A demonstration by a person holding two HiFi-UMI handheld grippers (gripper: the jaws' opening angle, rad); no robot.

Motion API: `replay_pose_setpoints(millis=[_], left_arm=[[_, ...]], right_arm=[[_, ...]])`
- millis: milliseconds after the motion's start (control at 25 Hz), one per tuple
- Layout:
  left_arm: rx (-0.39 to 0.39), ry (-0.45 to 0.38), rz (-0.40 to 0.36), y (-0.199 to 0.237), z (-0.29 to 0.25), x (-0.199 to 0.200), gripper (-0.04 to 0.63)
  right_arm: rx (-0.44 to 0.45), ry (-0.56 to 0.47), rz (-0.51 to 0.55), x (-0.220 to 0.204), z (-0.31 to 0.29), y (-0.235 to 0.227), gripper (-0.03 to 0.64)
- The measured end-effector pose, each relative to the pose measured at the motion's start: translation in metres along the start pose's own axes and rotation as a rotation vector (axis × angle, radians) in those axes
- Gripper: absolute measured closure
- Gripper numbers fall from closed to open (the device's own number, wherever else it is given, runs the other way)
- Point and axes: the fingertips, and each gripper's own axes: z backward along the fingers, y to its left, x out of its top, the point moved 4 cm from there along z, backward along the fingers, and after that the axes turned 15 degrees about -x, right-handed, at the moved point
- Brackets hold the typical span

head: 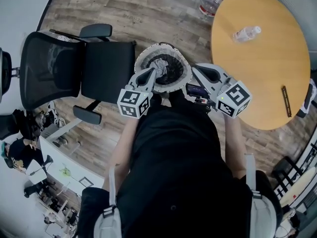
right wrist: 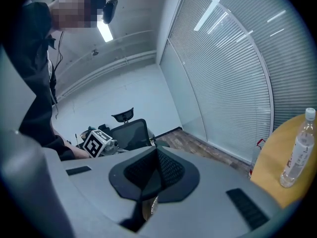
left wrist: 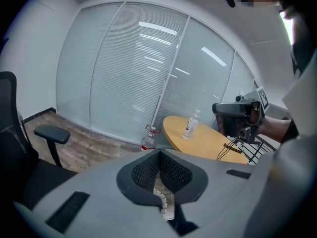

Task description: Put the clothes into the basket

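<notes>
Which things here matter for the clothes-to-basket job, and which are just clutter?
Job: basket, clothes inside it, left gripper and right gripper, both shut, empty.
Lying about: office chair, round table, table bottle, floor bottle.

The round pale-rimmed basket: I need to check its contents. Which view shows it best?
The head view: it looks straight down into the round pale-rimmed basket, with dark cloth lying inside. The left gripper view catches only a pale sliver low down, possibly its rim; the right gripper view shows nothing clearly of it.
</notes>
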Motion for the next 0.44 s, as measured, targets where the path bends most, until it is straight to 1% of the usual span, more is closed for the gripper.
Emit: replay_pose_setpoints(millis=[440], left_arm=[[0.019, 0.007, 0.021, 0.01, 0.002, -0.004, 0.583]], right_arm=[[0.02, 0.018, 0.024, 0.001, -0.012, 0.006, 0.6]])
